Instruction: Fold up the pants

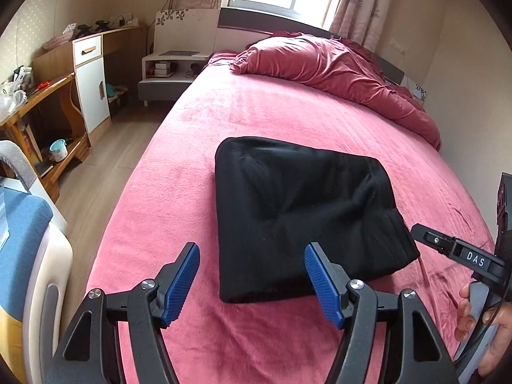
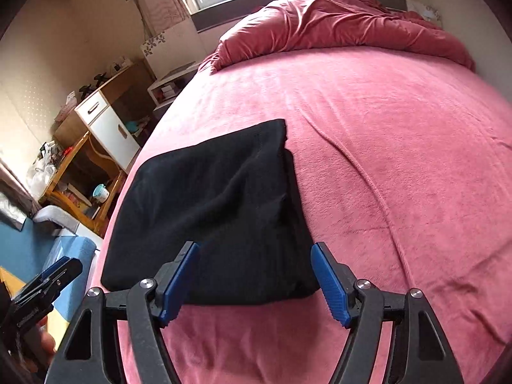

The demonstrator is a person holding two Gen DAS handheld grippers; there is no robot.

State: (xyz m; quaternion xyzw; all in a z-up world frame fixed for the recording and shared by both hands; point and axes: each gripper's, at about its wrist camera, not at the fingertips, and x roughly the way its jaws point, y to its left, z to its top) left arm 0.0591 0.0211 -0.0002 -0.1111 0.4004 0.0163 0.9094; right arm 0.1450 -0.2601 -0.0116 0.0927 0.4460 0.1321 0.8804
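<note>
Folded into a compact black rectangle, the pants (image 1: 288, 211) (image 2: 217, 204) lie flat on the pink bed cover (image 1: 288, 112) (image 2: 400, 128). My left gripper (image 1: 251, 249) hovers above their near edge, open, blue pads wide apart and touching nothing. Over the near right corner of the pants, my right gripper (image 2: 255, 246) is open too, with nothing pinched between its pads. In the left wrist view, one black finger (image 1: 448, 246) of the right gripper reaches in from the right, with a person's hand (image 1: 473, 320) on its handle. The left gripper shows at the right wrist view's lower left (image 2: 51, 278).
A crumpled red duvet (image 1: 336, 67) (image 2: 336, 22) lies at the head of the bed under the window. Left of the bed are wooden floor, a white nightstand (image 1: 169, 67), a white-and-wood cabinet (image 1: 89, 80), a cluttered wooden desk and a blue-cushioned chair (image 1: 22, 224).
</note>
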